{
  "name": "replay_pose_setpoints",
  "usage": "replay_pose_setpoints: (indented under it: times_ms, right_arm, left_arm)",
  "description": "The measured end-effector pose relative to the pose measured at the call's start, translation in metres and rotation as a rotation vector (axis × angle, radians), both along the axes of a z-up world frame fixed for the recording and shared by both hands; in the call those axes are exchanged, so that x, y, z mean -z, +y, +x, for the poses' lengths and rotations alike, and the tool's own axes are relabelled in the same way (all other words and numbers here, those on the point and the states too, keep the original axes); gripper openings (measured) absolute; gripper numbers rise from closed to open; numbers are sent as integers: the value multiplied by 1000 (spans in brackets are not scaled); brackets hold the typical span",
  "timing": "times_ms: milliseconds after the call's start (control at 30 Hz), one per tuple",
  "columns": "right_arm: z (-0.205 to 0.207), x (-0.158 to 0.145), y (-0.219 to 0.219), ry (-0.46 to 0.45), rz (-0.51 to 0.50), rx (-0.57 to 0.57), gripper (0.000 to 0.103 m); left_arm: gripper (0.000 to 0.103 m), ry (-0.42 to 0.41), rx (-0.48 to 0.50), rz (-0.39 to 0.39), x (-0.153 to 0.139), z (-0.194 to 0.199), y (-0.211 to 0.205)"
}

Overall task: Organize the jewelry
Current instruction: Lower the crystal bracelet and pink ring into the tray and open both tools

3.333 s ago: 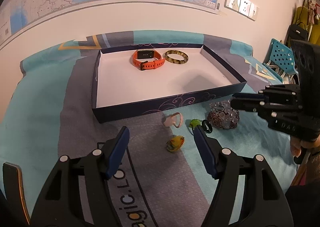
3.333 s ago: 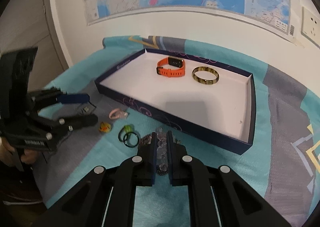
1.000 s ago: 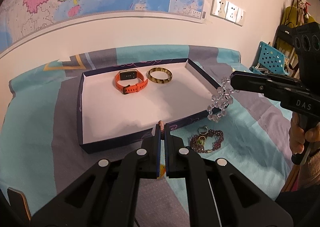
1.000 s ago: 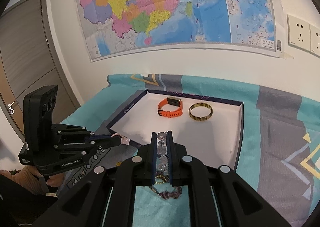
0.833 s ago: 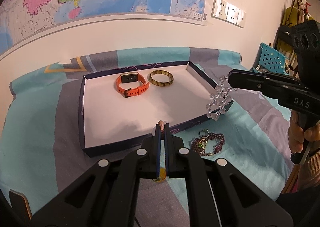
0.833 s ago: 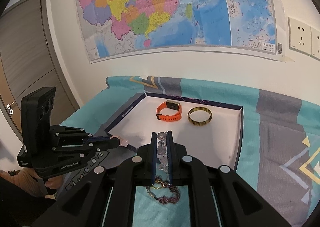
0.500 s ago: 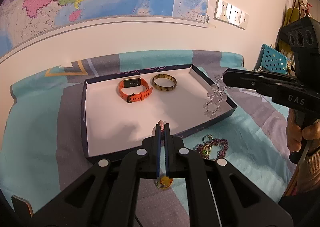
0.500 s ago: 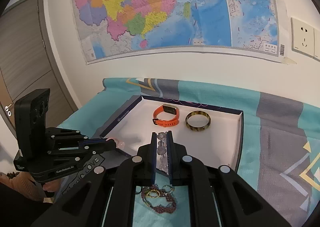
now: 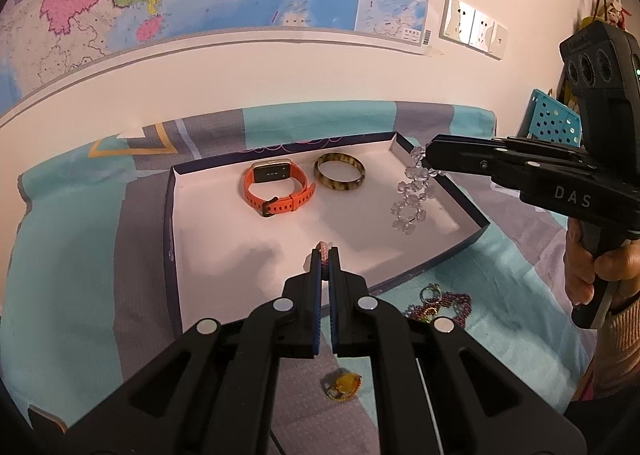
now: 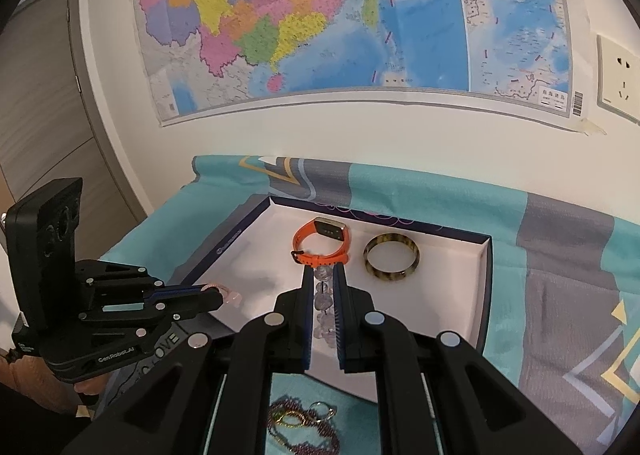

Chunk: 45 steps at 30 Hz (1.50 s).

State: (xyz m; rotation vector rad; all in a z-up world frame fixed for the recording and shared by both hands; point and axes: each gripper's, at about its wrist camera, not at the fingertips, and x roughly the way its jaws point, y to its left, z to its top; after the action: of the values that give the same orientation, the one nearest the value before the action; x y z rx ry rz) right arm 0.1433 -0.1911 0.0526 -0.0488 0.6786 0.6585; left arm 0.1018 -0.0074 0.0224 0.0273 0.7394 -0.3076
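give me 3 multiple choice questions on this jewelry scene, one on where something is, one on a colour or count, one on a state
1. Where does the purple bead chain lie?
A. inside the box
B. on the cloth in front of the box
C. hanging on the wall

2. What colour is the strap of the watch in the box?
A. orange
B. green
C. white

3. What is the right gripper doing?
A. standing wide open with nothing in it
B. lying flat on the cloth
C. shut on the clear bead bracelet

Answers:
1 B, the chain sits on the teal cloth outside the box's near wall.
2 A, the strap is bright orange, beside the brown mottled bangle.
3 C, clear beads run between its closed fingers, and in the left wrist view they dangle over the box.
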Motion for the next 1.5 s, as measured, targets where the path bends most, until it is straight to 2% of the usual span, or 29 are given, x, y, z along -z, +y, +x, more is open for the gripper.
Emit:
replay_pose_setpoints:
  times_ms: [1067, 1500]
  right_arm:
    - [54, 17, 25, 69, 40, -8, 8]
    - [62, 34, 11, 95, -27, 39, 8]
  left_arm:
    - [4, 63, -40, 22, 16, 45, 1]
    - [4, 89, -42, 32, 22, 53, 1]
